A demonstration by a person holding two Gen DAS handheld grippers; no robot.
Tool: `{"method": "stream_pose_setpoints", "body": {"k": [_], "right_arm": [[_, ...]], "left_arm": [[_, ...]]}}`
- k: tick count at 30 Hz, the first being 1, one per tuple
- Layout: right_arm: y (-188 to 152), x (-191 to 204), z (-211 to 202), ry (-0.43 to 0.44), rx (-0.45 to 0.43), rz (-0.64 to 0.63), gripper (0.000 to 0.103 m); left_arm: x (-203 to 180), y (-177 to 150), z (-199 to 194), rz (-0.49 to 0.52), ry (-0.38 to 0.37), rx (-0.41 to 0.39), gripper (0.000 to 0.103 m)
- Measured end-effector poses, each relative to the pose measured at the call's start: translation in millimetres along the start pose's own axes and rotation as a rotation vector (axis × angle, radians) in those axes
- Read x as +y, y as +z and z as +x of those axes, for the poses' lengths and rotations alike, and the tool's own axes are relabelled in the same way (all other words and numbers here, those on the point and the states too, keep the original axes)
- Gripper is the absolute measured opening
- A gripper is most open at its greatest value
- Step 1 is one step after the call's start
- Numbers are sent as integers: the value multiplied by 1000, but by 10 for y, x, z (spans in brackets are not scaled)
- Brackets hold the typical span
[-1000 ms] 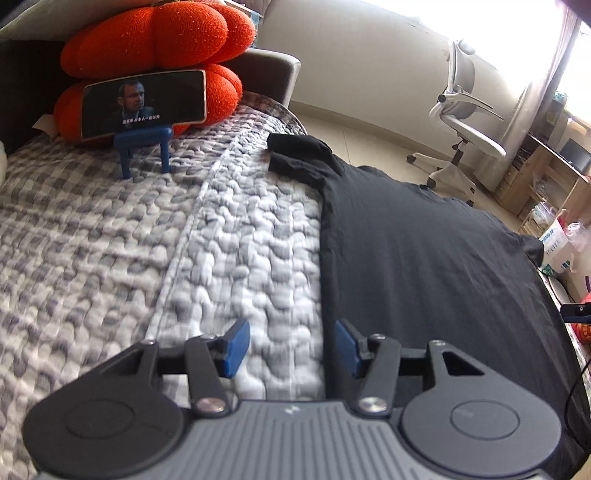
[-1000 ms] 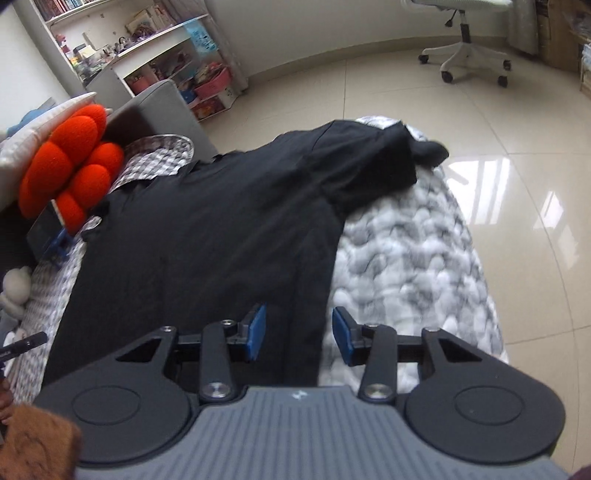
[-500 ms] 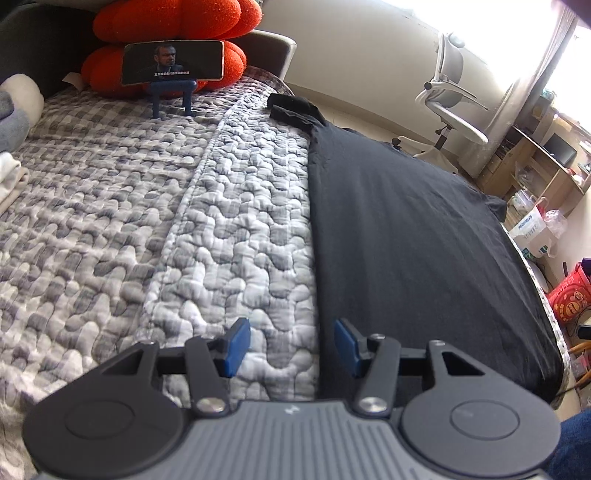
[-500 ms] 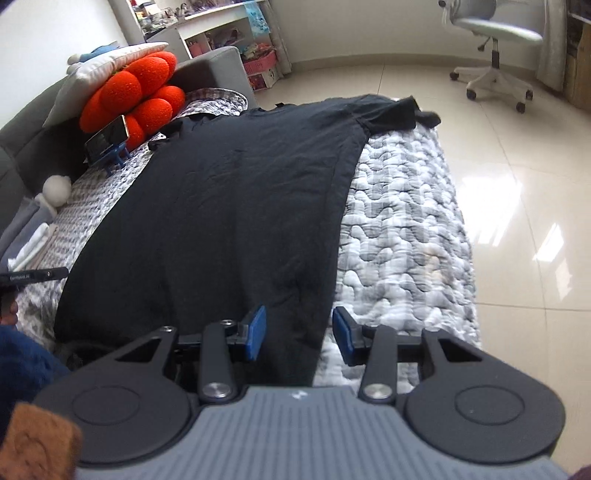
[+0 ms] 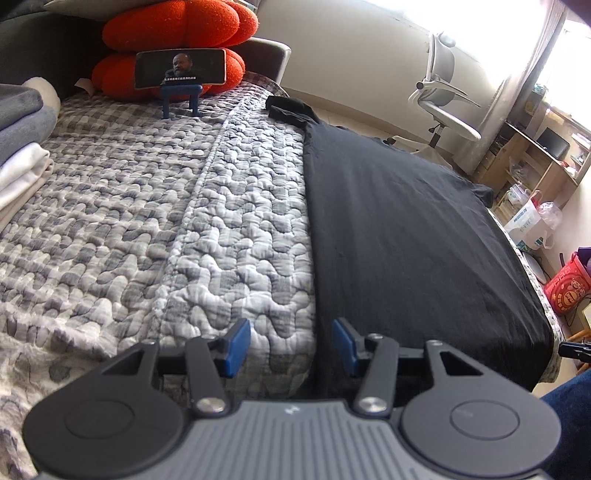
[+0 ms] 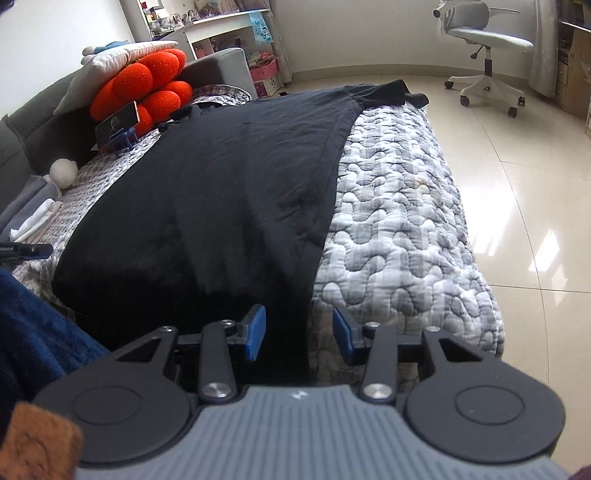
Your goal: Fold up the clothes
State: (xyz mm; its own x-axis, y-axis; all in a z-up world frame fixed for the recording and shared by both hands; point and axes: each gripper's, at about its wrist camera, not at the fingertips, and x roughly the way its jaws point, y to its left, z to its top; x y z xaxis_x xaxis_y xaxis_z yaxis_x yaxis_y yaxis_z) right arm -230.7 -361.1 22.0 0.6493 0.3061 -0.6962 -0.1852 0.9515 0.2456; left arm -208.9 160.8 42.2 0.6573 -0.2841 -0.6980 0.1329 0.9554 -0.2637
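A black T-shirt (image 5: 406,229) lies spread flat on the grey-white quilted bed (image 5: 240,221), sleeves at the far end. My left gripper (image 5: 291,347) hovers open over the shirt's left side edge near the hem; the edge runs between its blue pads without being pinched. In the right wrist view the same shirt (image 6: 229,177) fills the bed's left half. There my right gripper (image 6: 299,332) stands open over the shirt's right side edge at the near end of the bed (image 6: 399,229), with nothing clamped.
An orange cushion (image 5: 177,26) and a phone on a blue stand (image 5: 180,68) sit at the head of the bed. Folded clothes (image 5: 18,147) are stacked at the left. A white office chair (image 6: 487,40) stands on the tiled floor. A person's blue-clad leg (image 6: 29,332) is close by.
Both grippers have drawn back along the shirt's side edges from near the sleeves toward the hem, so the whole shirt now shows. The jaws look as wide as before.
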Motion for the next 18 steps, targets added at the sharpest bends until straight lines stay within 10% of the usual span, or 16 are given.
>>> {"method": "stream_pose_setpoints", "body": {"k": [18], "right_arm": [[-390,55,165,17,6,-14,45]], "left_arm": [[-64,-416,176,158,-228,7,47]]}}
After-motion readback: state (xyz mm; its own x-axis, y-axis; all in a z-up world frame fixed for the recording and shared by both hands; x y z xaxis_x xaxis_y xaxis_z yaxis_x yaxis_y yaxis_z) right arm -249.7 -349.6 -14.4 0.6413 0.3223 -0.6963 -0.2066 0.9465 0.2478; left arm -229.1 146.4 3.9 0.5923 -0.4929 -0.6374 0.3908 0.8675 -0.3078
